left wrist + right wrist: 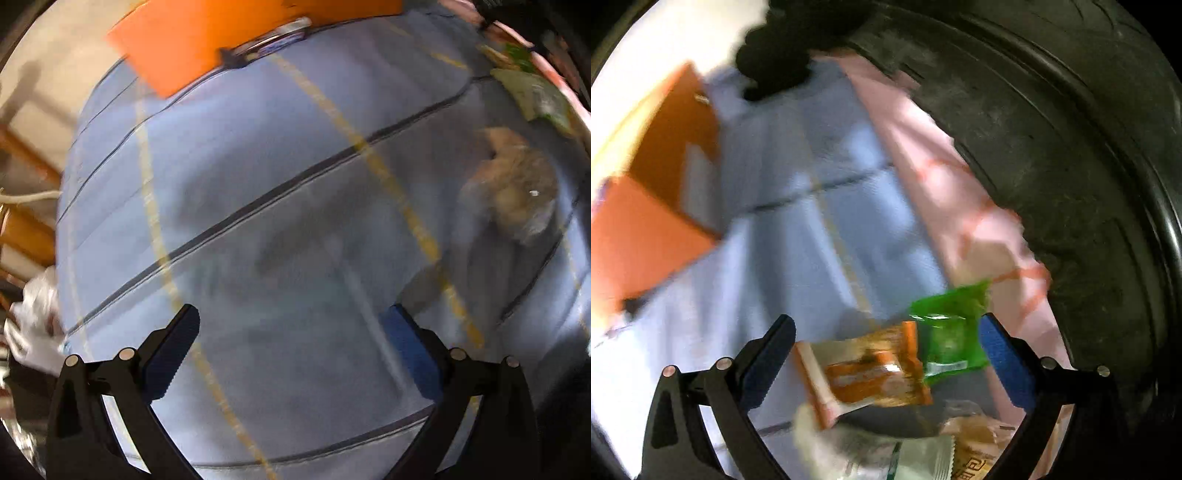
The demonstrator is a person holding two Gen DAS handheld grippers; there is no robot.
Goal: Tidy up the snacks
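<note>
Snacks are lying heaped on the blue mat [768,258] beside the tyre [1071,166]. The right claw [888,354] is being held wide apart over the orange packet [875,373], the green packet [945,332] just beside. One packet alone should be straddled. The left claw [290,349], also apart, is hanging empty; the orange box [207,40] is lying well apart.

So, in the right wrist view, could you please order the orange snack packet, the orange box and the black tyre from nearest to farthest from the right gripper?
1. Orange snack packet, between the open right gripper's fingers.
2. Black tyre, at right.
3. Orange box, far left.
</note>
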